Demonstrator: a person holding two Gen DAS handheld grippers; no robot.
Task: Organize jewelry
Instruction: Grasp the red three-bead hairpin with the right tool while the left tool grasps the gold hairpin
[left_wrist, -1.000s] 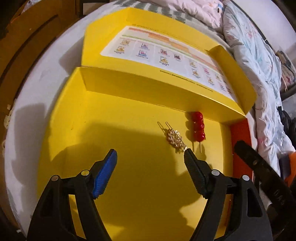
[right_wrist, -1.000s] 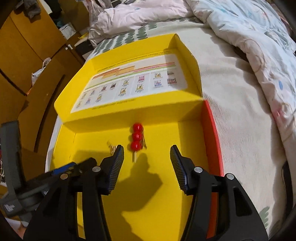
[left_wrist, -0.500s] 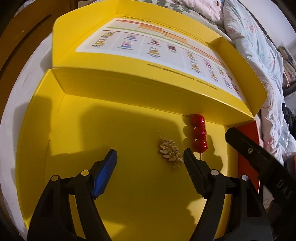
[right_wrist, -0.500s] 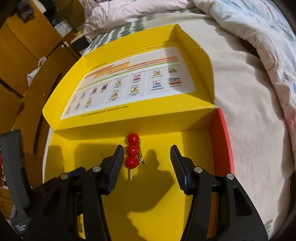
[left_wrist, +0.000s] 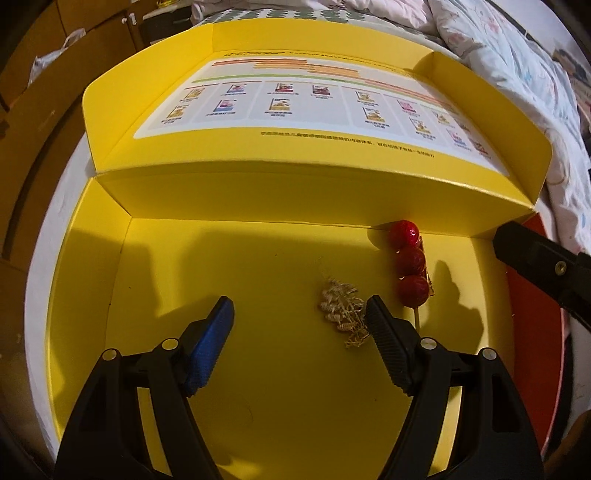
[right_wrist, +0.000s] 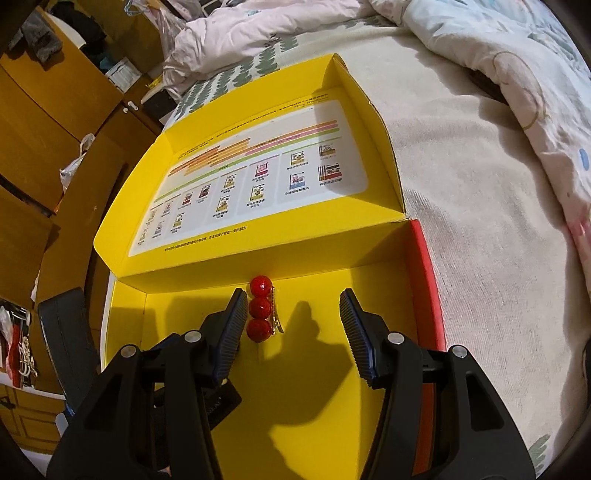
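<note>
A gold hair ornament (left_wrist: 341, 308) lies on the floor of an open yellow box (left_wrist: 166, 280). A hair clip with three red balls (left_wrist: 410, 264) lies to its right near the back wall; it also shows in the right wrist view (right_wrist: 260, 314). My left gripper (left_wrist: 299, 314) is open and empty, its right finger (left_wrist: 384, 332) right beside the gold ornament. My right gripper (right_wrist: 291, 314) is open and empty, its left finger (right_wrist: 232, 325) close beside the red clip. The gold ornament is hidden in the right wrist view.
The box lid (right_wrist: 258, 177) stands open behind, with a printed chart inside. The box has a red side edge (right_wrist: 424, 280). It lies on a bed (right_wrist: 480, 221) with a rumpled quilt (right_wrist: 498, 48). Wooden cabinets (right_wrist: 44, 122) stand at the left.
Both grippers moved forward and lower into the box. The gold ornament now sits by the left gripper's right finger. The red clip now sits by the right gripper's left finger.
</note>
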